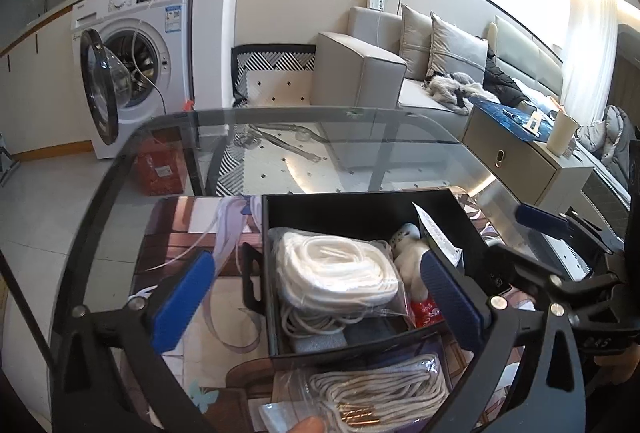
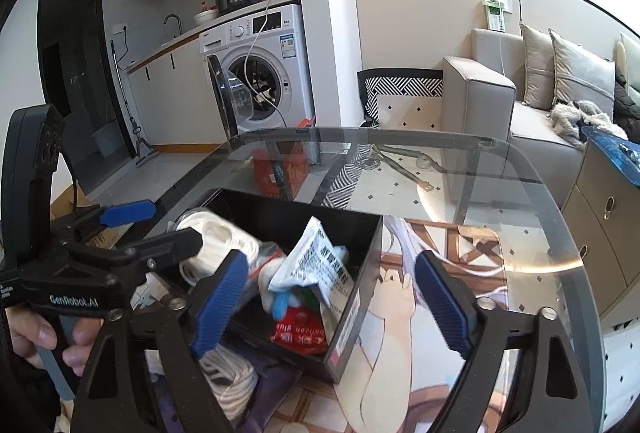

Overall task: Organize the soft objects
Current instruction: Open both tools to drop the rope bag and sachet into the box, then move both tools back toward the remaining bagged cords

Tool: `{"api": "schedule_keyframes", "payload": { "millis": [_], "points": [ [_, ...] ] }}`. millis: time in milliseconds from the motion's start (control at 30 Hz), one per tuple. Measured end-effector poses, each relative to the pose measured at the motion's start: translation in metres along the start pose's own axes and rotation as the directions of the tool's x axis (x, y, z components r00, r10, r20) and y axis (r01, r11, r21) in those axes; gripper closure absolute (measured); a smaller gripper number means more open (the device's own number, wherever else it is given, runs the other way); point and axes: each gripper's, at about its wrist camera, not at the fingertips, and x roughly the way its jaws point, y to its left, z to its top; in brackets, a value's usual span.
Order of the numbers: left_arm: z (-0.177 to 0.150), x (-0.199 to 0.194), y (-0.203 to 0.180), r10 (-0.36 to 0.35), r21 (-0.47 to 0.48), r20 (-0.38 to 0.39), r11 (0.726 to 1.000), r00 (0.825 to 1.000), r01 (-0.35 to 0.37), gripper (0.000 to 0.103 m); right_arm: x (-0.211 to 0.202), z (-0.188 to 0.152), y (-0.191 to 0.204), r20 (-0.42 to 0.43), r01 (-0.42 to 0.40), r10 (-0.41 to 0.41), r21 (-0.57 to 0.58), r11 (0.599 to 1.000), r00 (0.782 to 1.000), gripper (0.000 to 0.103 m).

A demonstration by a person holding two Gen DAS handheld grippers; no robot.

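Note:
A black open box (image 1: 360, 207) (image 2: 360, 273) stands on the glass table. It holds a bagged coil of white rope (image 1: 336, 273) (image 2: 224, 233), a white plush toy (image 1: 412, 257), a white printed packet (image 2: 320, 261) and a red packet (image 2: 298, 331). A second bagged coil of pale rope (image 1: 380, 393) (image 2: 230, 385) lies on the mat in front of the box. My left gripper (image 1: 320, 301) is open and empty, its fingers either side of the box's left part. My right gripper (image 2: 336, 301) is open and empty over the box's right wall.
A printed mat (image 2: 400, 313) covers the glass table (image 1: 280, 137) under the box. A washing machine (image 1: 136, 53) with its door open stands behind, a grey sofa (image 1: 360, 73) and a low cabinet (image 1: 520, 157) to the right.

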Motion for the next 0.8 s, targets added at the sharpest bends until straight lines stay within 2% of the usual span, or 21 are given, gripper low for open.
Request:
{"api": "schedule_keyframes", "payload": {
  "millis": [33, 167, 467, 800],
  "points": [
    [-0.001, -0.002, 0.0, 0.007, 0.002, 0.005, 1.0, 1.0, -0.007, 0.0, -0.003, -0.003, 0.001, 0.004, 0.001, -0.001, 0.0, 1.0, 1.0, 0.004],
    [-0.007, -0.013, 0.004, 0.027, 0.001, 0.023, 1.0, 0.999, -0.027, 0.0, -0.011, -0.013, 0.002, -0.005, -0.003, 0.003, -0.001, 1.0, 1.0, 0.001],
    [-0.028, -0.032, 0.015, 0.066, -0.001, 0.02, 0.998, 0.998, -0.066, 0.0, -0.023, -0.039, 0.011, -0.033, -0.022, 0.023, 0.03, 0.999, 0.999, 0.001],
    [-0.046, -0.048, 0.016, 0.064, 0.01, 0.027, 0.998, 0.998, -0.064, 0.0, -0.029, -0.062, 0.041, -0.06, -0.063, 0.063, 0.005, 0.998, 0.996, 0.001]
  ]
}}
